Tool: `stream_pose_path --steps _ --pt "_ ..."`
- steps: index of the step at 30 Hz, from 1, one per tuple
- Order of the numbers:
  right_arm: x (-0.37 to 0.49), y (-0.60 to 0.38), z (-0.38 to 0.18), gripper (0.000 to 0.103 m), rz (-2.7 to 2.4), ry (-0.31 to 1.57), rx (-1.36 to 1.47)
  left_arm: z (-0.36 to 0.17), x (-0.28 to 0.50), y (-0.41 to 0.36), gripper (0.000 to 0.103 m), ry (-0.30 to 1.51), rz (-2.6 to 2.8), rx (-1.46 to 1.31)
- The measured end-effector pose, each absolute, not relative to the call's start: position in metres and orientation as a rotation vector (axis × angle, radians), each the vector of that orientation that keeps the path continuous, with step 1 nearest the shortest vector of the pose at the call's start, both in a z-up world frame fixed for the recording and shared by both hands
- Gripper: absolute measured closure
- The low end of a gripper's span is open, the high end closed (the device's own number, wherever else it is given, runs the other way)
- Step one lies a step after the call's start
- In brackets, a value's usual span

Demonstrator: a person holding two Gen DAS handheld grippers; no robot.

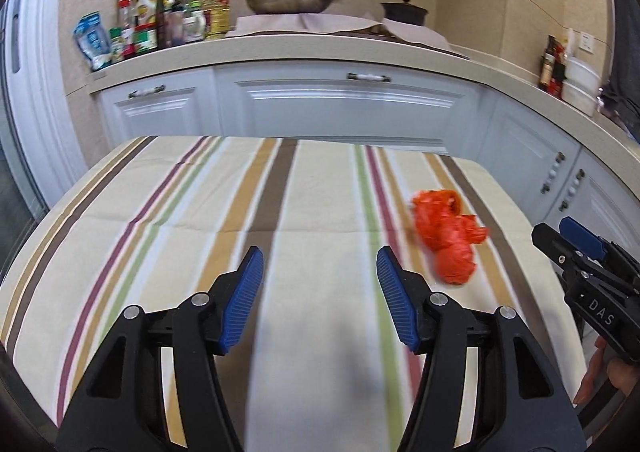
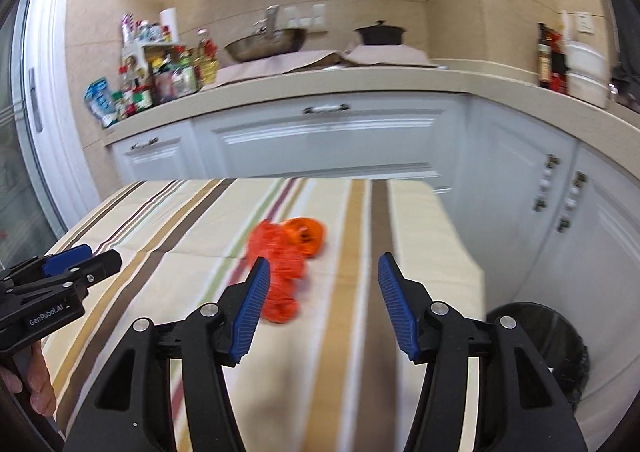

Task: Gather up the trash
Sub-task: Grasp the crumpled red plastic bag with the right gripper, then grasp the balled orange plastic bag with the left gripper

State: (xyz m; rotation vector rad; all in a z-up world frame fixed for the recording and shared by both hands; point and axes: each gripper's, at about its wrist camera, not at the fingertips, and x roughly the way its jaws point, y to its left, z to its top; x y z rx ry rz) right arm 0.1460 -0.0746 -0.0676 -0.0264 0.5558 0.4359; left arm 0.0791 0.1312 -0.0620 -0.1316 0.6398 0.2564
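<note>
We see a crumpled orange plastic bag lying on a striped tablecloth — toward its right side, nothing touching it. The left gripper and right gripper both hover over the cloth with jaws apart and empty. A black trash bin stands beside the table's right edge.

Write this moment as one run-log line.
left claw: open, empty | right claw: open, empty | orange bag: on striped tablecloth, untouched
</note>
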Motion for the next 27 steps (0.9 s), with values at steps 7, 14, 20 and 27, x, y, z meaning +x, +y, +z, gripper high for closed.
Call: stream_pose_path --steps 7,14,20,27 --pt "0.161 -0.037 -0.082 0.041 0.457 0.608 -0.059 -0.072 0.073 0.178 0.046 0.65 0.325 -0.19" --pt "0.183 -0.018 -0.099 0.04 0.437 0.694 -0.072 -0.082 0.074 0.198 0.045 0.664 0.337 -0.231" --pt "0.192 -0.012 -0.106 0.04 0.423 0.739 -0.078 -0.086 0.078 0.201 0.045 0.672 0.328 -0.242" --pt "0.197 -0.009 -0.114 0.066 0.465 0.805 -0.082 -0.089 0.084 0.196 0.045 0.68 0.319 -0.246"
